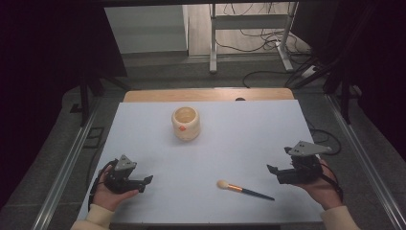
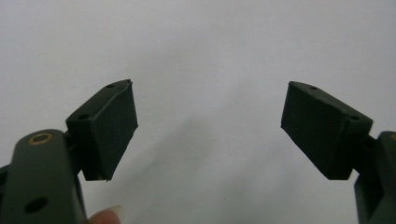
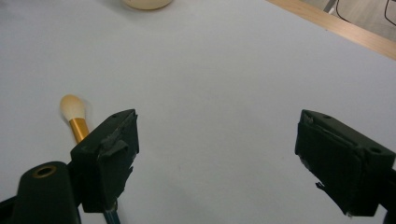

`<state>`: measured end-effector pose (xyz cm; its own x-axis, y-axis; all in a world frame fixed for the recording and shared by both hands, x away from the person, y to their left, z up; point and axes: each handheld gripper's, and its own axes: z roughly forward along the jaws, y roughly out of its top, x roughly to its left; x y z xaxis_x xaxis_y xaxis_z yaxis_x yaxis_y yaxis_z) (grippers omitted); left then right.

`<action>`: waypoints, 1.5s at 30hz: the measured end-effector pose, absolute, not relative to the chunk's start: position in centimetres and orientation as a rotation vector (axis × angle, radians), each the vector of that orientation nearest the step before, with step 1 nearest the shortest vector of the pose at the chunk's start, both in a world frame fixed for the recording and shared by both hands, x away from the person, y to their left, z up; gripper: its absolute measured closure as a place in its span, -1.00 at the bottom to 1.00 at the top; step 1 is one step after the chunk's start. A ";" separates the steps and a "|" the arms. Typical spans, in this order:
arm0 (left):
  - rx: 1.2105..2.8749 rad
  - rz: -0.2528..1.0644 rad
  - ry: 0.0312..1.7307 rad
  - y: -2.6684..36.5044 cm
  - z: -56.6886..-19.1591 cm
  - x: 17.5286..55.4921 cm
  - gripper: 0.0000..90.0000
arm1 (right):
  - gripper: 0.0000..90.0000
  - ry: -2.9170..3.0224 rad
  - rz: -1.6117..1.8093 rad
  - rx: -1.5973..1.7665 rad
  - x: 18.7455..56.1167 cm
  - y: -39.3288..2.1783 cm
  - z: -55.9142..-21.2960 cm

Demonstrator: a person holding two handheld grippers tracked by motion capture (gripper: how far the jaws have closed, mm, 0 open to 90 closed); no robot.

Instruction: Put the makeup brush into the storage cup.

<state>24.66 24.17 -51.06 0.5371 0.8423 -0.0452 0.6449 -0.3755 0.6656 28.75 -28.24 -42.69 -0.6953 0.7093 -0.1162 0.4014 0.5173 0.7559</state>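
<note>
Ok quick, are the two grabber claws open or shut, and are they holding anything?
Left gripper: open, holding nothing, over bare table.
Right gripper: open, holding nothing; the brush lies beside its left jaw.

No legible text, label, brand, number or sign is present. The orange mark on the cream ceramic cup (image 1: pixel 186 123) is too small to read.

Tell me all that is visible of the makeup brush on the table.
The makeup brush lies flat on the white table, near the front edge and just left of the right gripper. It has a rounded cream bristle head, a shiny gold-orange ferrule and a thin dark handle. The head points left, the handle to the right and slightly toward the person. Nothing grips it; the open fingers stand above its handle.
</note>
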 end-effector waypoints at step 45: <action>2.159 0.392 1.192 24.1 -51.1 24.6 -0.58 | -0.65 2.663 0.852 0.689 29.9 -20.8 -43.9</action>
<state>24.64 24.12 -51.09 0.5456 0.8369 -0.0428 0.6484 -0.3892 0.6543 29.87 -20.77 -43.94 -0.8532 0.5119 -0.1004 0.3586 0.7152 0.5999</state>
